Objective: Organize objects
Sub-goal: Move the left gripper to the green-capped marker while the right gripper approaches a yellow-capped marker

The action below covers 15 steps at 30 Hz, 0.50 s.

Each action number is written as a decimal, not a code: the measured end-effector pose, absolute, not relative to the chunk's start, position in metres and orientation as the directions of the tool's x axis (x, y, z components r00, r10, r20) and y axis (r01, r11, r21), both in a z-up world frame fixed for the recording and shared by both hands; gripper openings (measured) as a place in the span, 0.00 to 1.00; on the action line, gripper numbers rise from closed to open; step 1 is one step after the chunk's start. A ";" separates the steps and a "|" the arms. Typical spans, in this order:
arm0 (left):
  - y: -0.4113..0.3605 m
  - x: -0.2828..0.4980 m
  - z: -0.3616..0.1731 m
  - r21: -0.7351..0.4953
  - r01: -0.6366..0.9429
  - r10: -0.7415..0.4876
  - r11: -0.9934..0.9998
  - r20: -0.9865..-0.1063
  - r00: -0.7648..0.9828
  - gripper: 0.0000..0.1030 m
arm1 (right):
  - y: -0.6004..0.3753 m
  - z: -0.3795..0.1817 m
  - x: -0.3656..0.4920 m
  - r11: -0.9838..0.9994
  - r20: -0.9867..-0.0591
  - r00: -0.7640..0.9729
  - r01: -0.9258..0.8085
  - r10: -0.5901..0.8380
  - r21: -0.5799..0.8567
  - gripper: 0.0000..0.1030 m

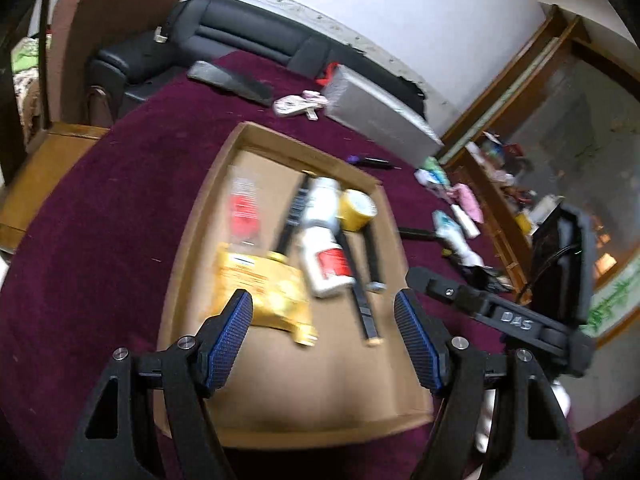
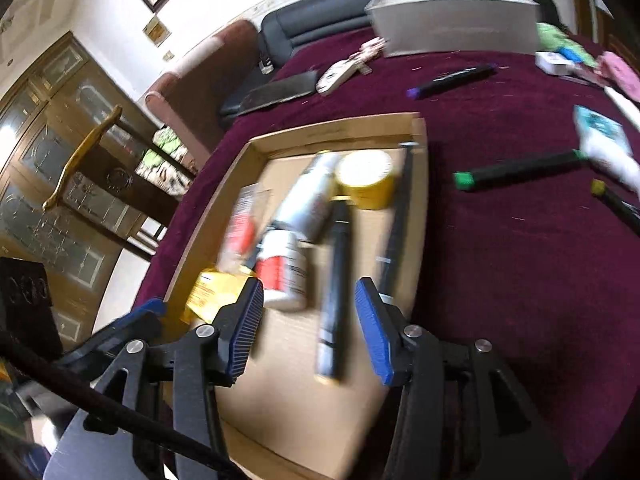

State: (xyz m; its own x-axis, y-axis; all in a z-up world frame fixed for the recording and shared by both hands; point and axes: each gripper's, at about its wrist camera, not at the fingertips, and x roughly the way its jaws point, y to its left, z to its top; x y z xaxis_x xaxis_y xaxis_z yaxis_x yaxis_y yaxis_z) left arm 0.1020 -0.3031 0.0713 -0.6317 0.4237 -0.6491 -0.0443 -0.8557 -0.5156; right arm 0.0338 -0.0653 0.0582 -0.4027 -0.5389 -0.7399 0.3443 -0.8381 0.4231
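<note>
Both grippers hang over the shallow cardboard tray on the maroon-covered surface — the left gripper has its blue pads spread, nothing between them, and the right gripper is released too, jaws apart above a black marker lying loose in the tray. Inside the tray: a yellow packet toward the near left, a white bottle with a red label, a yellow tape roll by the far right corner, more dark pens, and a clear packet with red print along the left side. Outside it, toward the surface's right edge, a green-capped marker, a purple-capped marker and a white tube lie scattered. At the far edge sit a grey box and a dark flat case. Behind — a black sofa, white wall, and in the right view a wooden glass-fronted cabinet.
</note>
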 end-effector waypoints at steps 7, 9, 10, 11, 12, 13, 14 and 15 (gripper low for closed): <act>-0.227 0.112 0.083 -0.502 -0.201 0.518 -0.841 -0.642 -0.565 0.66 | 0.050 0.052 0.037 -0.890 -0.745 -0.497 0.159 -0.445 0.426 0.46; -0.209 0.117 0.083 -0.492 -0.232 0.531 -0.839 -0.652 -0.541 0.66 | 0.088 0.048 0.035 -0.893 -0.743 -0.523 0.088 -0.418 0.441 0.46; -0.196 0.117 0.082 -0.483 -0.254 0.539 -0.838 -0.661 -0.523 0.66 | 0.101 0.047 0.035 -0.893 -0.741 -0.533 0.066 -0.408 0.445 0.46; -0.188 0.117 0.081 -0.477 -0.265 0.541 -0.838 -0.666 -0.513 0.66 | 0.118 0.046 0.036 -0.892 -0.738 -0.545 0.041 -0.397 0.449 0.46; -0.180 0.117 0.080 -0.470 -0.274 0.542 -0.839 -0.673 -0.503 0.66 | 0.130 0.046 0.037 -0.891 -0.735 -0.555 0.024 -0.389 0.453 0.46; -0.170 0.115 0.078 -0.464 -0.281 0.541 -0.840 -0.682 -0.492 0.66 | 0.142 0.046 0.039 -0.890 -0.732 -0.565 0.006 -0.380 0.457 0.46; -0.165 0.114 0.077 -0.463 -0.284 0.542 -0.840 -0.686 -0.485 0.66 | 0.154 0.046 0.040 -0.888 -0.729 -0.574 -0.006 -0.373 0.459 0.46; -0.158 0.113 0.075 -0.463 -0.285 0.544 -0.839 -0.691 -0.476 0.66 | 0.162 0.046 0.041 -0.888 -0.727 -0.580 -0.012 -0.368 0.459 0.46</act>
State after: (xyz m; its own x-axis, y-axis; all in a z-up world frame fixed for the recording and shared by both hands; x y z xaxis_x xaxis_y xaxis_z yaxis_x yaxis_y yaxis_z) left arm 0.1128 -0.1583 0.0753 -0.4758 0.5438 -0.6913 -0.2855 -0.8389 -0.4634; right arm 0.0414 0.1616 0.0462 -0.5799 -0.3679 -0.7269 -0.0123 -0.8882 0.4593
